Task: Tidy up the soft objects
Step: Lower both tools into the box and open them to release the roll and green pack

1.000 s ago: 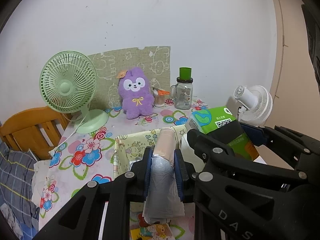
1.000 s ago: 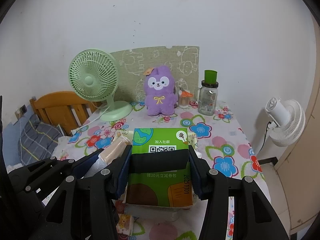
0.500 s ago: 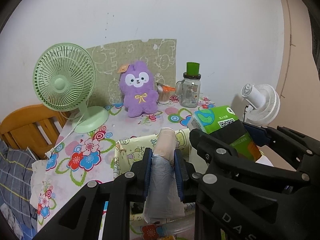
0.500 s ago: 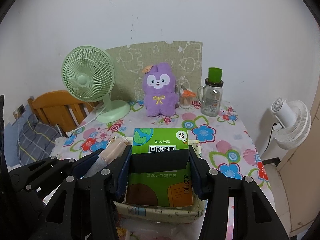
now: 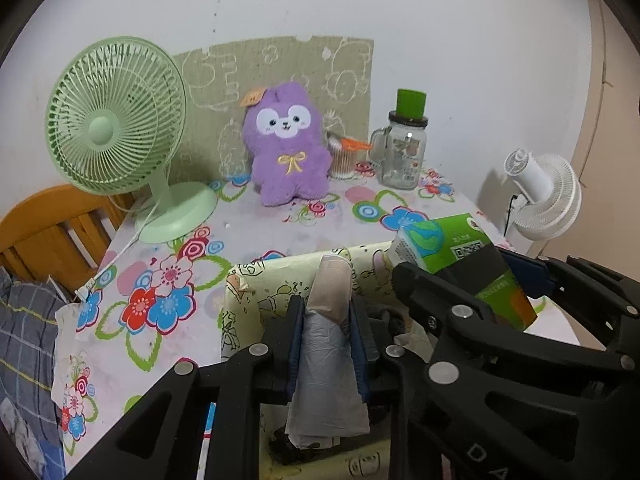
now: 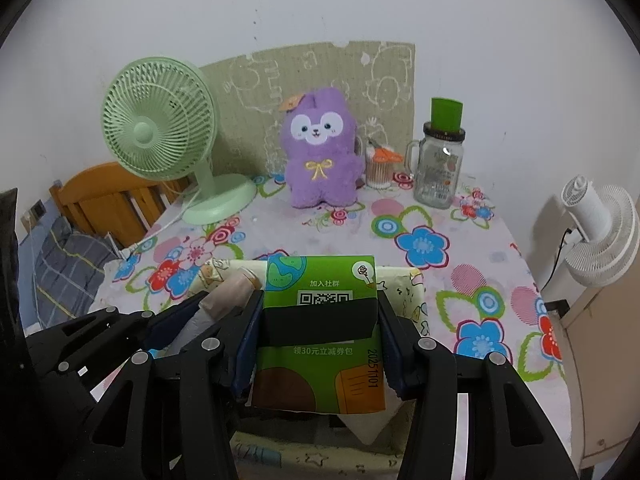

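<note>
Grippers side by side over yellow cloth bin (image 5: 256,292): left gripper (image 5: 326,344) is opening w/ bag roll (image 5: 324,344) between, right gripper (image 6: 318,344) pinches green pack (image 6: 320,332). Purple plush (image 5: 286,156) & green fan (image 5: 116,120) far behind.

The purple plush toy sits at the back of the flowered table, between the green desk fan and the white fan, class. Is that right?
Not quite. The purple plush toy sits at the back of the flowered table, but between the green desk fan and the glass jar with the green lid. The white fan stands off the table's right edge. The right wrist view shows this.
</note>
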The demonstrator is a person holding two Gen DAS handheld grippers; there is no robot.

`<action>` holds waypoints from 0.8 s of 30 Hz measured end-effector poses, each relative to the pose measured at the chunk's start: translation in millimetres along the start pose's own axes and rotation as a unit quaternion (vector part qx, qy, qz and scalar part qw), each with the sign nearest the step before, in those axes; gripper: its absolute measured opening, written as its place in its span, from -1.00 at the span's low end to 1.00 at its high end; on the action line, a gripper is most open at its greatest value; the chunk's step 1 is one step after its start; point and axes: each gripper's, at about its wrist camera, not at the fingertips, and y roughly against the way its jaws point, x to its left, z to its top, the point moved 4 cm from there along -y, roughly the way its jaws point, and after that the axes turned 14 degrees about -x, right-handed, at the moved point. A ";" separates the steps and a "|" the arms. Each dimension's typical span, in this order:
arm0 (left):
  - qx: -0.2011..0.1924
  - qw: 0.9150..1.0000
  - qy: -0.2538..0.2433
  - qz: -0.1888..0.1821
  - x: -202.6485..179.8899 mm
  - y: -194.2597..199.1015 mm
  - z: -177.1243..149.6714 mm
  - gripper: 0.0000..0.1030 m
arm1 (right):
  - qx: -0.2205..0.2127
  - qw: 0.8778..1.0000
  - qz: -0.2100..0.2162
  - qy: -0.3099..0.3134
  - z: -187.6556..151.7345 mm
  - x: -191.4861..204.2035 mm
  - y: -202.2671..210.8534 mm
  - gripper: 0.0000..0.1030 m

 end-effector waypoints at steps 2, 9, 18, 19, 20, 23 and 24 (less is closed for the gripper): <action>0.007 1.000 -0.001 -0.002 0.3 -5.6 -2.7 -0.53 | 0.007 1.000 0.001 -0.002 -2.5 -1.5 -5.2 0.07; 0.027 1.000 -0.001 0.000 5.2 -15.9 -10.2 -0.08 | 0.031 0.999 0.011 -0.002 -9.7 0.0 -23.2 0.06; 0.033 0.999 -0.007 0.007 9.6 -15.8 -14.4 0.53 | 0.042 0.999 0.016 -0.018 -16.8 -0.4 -31.8 0.16; 0.033 0.999 -0.009 0.007 8.9 -15.3 -14.8 0.56 | 0.044 0.999 0.017 -0.020 -17.6 -0.8 -32.2 0.20; 0.032 0.999 -0.011 0.008 8.0 -14.1 -15.2 0.57 | 0.044 0.999 0.019 -0.023 -18.7 -1.5 -31.8 0.29; 0.028 0.999 -0.015 0.011 4.7 -9.9 -15.4 0.65 | 0.039 0.999 0.020 -0.029 -20.5 -3.4 -29.1 0.51; 0.028 0.999 -0.014 0.010 4.1 -9.1 -15.2 0.67 | 0.038 0.999 0.020 -0.030 -20.9 -4.1 -27.6 0.52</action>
